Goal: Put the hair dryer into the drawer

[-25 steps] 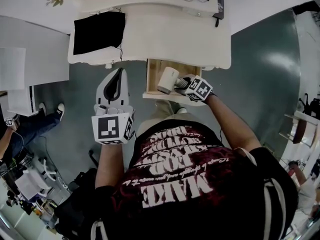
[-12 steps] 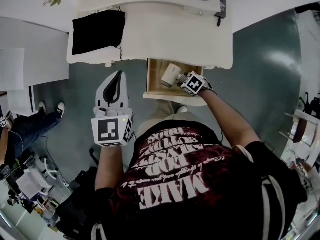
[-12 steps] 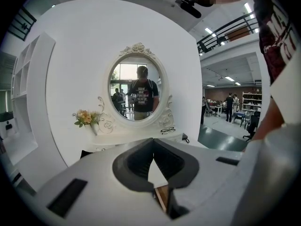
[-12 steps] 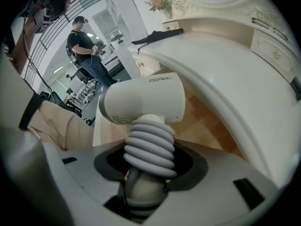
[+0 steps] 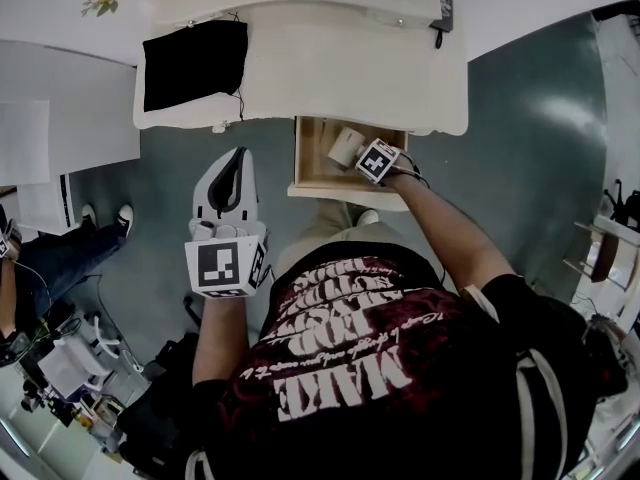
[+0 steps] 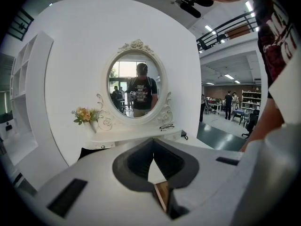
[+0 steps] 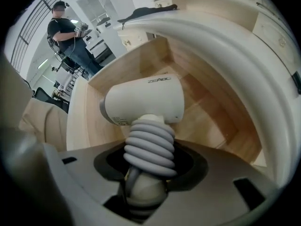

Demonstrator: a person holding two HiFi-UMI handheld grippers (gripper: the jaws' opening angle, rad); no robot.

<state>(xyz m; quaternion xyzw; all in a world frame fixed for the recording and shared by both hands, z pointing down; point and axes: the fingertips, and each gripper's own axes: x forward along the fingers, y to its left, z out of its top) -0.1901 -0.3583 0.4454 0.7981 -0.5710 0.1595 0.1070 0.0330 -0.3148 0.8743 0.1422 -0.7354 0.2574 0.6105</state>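
right gripper clamps hair dryer handle | now lowered inside open drawer | release next | left gripper closed, empty

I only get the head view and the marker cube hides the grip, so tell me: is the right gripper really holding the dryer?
Observer: Yes. The right gripper is shut on the dryer, gripping its handle, which has the grey cord coiled round it.
Operator: Is anything lying in the drawer below it?
Observer: The part of the drawer floor that shows is bare wood. What lies behind the dryer is hidden.
Operator: And the left gripper?
Observer: The left gripper is shut with nothing between its jaws, and it faces the oval mirror.
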